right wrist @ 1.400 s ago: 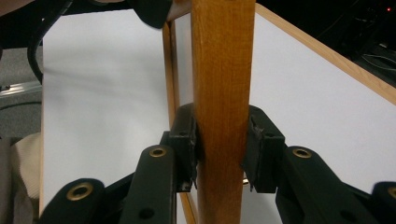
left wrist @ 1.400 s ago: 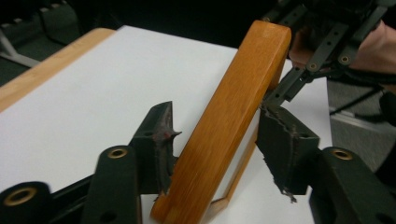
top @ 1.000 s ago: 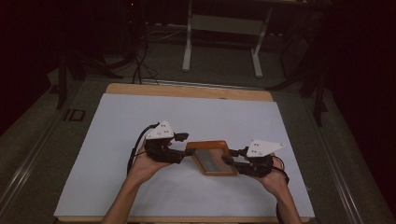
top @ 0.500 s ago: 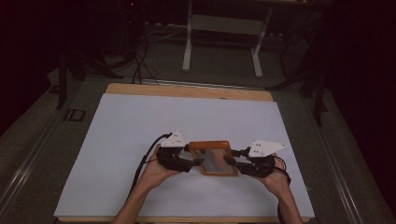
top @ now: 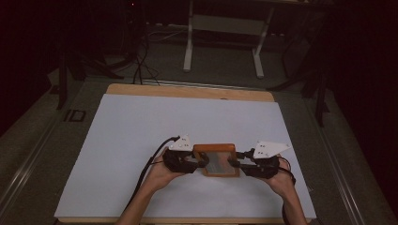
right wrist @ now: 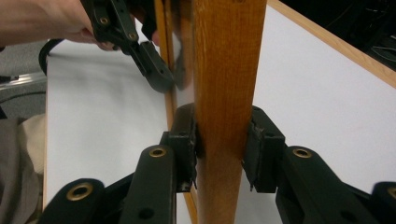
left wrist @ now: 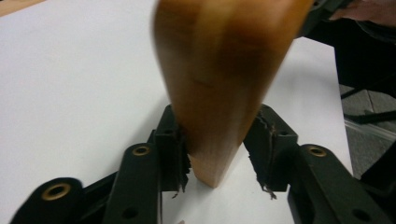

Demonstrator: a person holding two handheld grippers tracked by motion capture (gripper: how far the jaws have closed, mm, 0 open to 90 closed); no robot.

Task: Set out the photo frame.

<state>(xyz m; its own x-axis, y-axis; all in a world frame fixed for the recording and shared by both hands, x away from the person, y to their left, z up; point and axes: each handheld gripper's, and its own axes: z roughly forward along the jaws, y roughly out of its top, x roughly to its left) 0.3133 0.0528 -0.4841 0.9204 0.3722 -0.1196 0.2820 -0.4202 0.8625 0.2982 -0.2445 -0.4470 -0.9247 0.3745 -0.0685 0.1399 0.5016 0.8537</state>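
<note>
An orange wooden frame point(top: 214, 148) with a glassy panel sits low over the white table sheet point(top: 187, 117), near its front. My left gripper point(top: 202, 161) is at the frame's left edge. In the left gripper view its jaws have just been closing on the wooden frame edge point(left wrist: 224, 70), and both pads now touch the wood. My right gripper point(top: 233, 162) is shut on the right edge. The right gripper view shows its pads point(right wrist: 187, 140) pressing the upright wooden rail point(right wrist: 229, 56). It also shows the left gripper point(right wrist: 149, 65) on the far side.
The white sheet covers a wooden tabletop whose bare edge point(top: 187, 90) runs along the back. Beyond it, a desk's white legs point(top: 189, 42) and loose cables point(top: 141, 61) stand on the dark floor. The person's forearms come in over the table's front edge.
The left gripper moved right and down to the frame's left edge, and its jaws closed onto the wood. The right gripper stayed where it was, gripping the right edge.
</note>
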